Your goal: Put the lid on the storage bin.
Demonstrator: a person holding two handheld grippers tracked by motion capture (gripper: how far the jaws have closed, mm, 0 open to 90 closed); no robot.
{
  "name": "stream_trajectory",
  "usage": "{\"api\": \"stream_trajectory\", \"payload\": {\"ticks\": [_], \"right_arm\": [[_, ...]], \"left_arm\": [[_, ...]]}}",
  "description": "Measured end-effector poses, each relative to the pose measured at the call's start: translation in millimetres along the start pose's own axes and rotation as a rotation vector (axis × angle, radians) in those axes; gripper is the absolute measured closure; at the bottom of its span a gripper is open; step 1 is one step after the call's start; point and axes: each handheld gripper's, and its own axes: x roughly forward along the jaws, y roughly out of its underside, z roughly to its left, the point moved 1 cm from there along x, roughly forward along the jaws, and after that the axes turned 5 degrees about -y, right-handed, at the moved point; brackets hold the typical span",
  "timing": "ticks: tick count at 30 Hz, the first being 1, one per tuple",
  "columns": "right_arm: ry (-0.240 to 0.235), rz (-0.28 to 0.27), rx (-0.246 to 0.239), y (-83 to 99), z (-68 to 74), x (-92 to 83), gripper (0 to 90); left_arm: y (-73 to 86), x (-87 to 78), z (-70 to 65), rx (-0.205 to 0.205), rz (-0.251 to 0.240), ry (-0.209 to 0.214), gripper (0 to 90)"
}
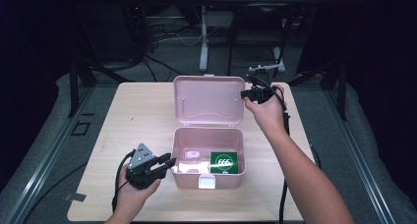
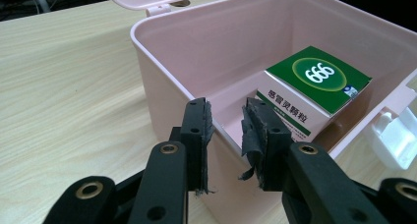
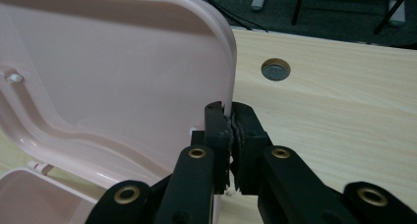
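Pink lid [image 3: 113,81] between right gripper [image 3: 231,130] jaws

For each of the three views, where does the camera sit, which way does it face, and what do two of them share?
High view: above the person's side, facing forward and down on the table; forearms, both tools.
Left gripper view: on the left tool, open, facing the pink box and green carton.
Right gripper view: on the right tool, clamping the lid edge.
Shared: high and left views both show the carton.

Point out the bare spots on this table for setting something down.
Free: the table left of the pink box, and its right strip beyond the forearm. Crowded: inside the box beside the green carton, and around the left gripper.
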Motion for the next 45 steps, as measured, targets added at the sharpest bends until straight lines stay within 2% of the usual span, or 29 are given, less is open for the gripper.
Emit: {"api": "stream_trajectory", "payload": {"ticks": [5, 11, 19, 22, 32, 37, 45], "right_arm": [[-0.014, -0.009, -0.005, 3.4, 1.7, -6.8, 86.5], [-0.022, -0.022, -0.053, 9.9, 4.9, -18.4, 86.3], [-0.043, -0.043, -0.083, 18.5, 7.7, -29.9, 86.2], [-0.062, -0.06, -0.084, 24.3, 8.0, -35.3, 86.2], [-0.08, -0.072, -0.107, 34.9, 10.5, -45.4, 86.1], [-0.078, -0.086, -0.129, 41.0, 13.1, -49.4, 86.0], [-0.074, -0.116, -0.158, 50.5, 15.8, -53.9, 85.8]], "left_arm": [[0.1, 0.1, 0.0, -0.002, -0.002, -0.001, 71.1], [0.1, 0.1, -0.1, -0.002, -0.002, -0.001, 71.0], [0.1, 0.0, -0.2, -0.003, 0.0, -0.002, 71.1], [-0.1, 0.0, -0.1, -0.003, 0.001, -0.002, 71.1], [-2.0, -0.3, 0.7, -0.006, 0.012, 0.001, 71.1], [-8.0, -1.8, 0.6, -0.004, -0.001, 0.0, 70.3], [-24.1, -8.0, 3.8, 0.0, -0.018, -0.025, 68.5]]}}
